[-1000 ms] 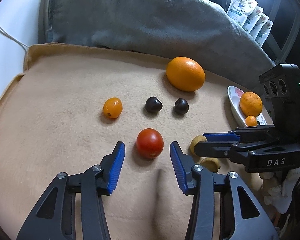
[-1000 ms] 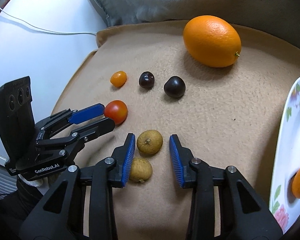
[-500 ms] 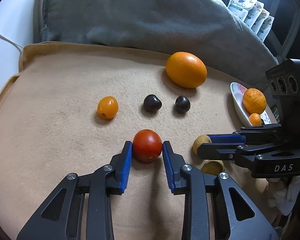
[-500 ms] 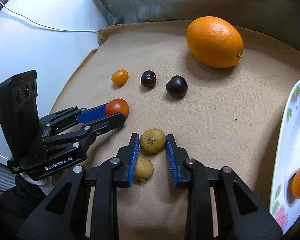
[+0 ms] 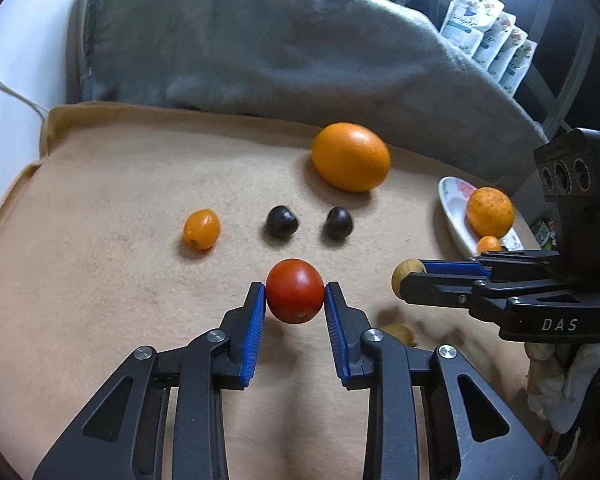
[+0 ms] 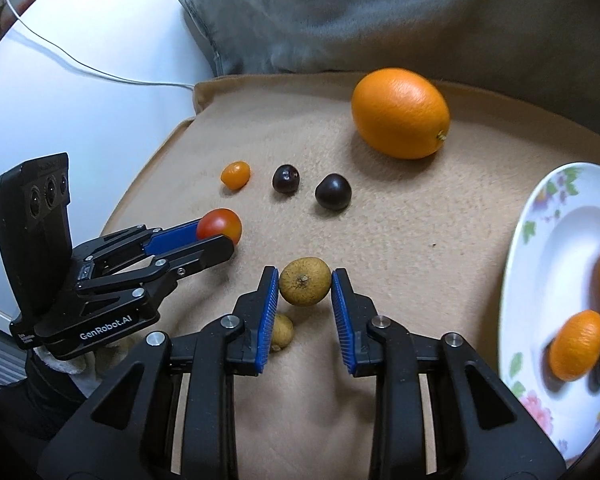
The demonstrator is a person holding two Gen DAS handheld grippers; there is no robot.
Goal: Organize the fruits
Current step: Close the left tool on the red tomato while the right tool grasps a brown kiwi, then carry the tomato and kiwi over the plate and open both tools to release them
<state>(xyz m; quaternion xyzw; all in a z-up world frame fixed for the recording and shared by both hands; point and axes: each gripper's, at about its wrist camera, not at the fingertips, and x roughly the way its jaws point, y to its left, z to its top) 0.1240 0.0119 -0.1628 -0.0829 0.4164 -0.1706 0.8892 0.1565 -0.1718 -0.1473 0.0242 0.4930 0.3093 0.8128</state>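
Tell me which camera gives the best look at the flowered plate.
The right wrist view. There the flowered plate fills the right edge, showing its floral rim, white well and the fruit on it. In the left wrist view the plate is small, seen nearly edge-on, and partly hidden behind the right gripper.

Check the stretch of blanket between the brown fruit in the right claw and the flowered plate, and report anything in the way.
Nothing visible blocks it. The right claw is shut on the round brown fruit, and only bare tan blanket lies between it and the white flowered plate. The two dark cherries and the large orange sit farther back, off that line.
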